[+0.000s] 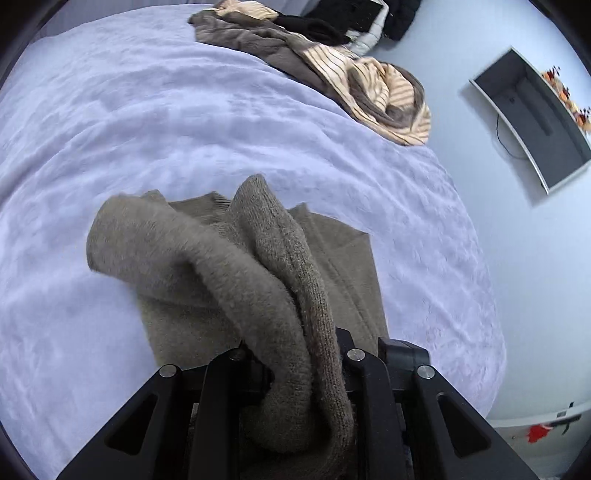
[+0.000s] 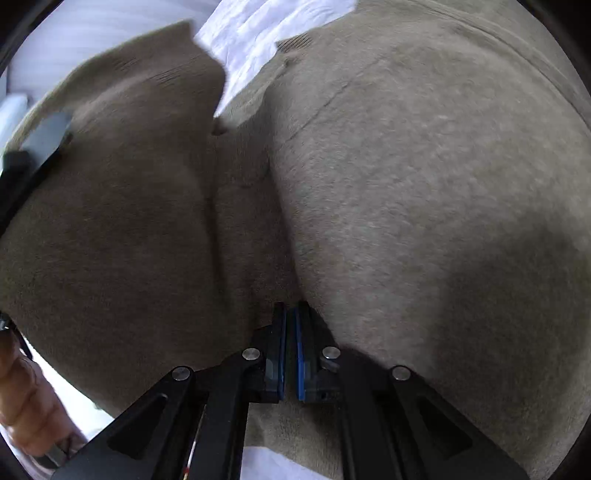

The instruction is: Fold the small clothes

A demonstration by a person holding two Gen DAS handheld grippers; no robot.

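A taupe knitted sweater [image 1: 343, 258] lies on a pale lilac blanket [image 1: 147, 129]. My left gripper [image 1: 295, 354] is shut on a bunched fold of the sweater, which drapes up over its fingers and hides the tips. In the right wrist view the sweater [image 2: 406, 184] fills almost the whole frame. My right gripper [image 2: 290, 314] is shut on a pinch of the sweater, its blue pads nearly together. The left gripper's dark body [image 2: 33, 155] shows at the left edge of that view.
A heap of brown and cream striped clothes [image 1: 369, 85] and dark garments [image 1: 332, 22] lies at the blanket's far edge. A wall-mounted screen [image 1: 532, 118] is on the pale wall at right. A hand [image 2: 22, 402] shows at lower left.
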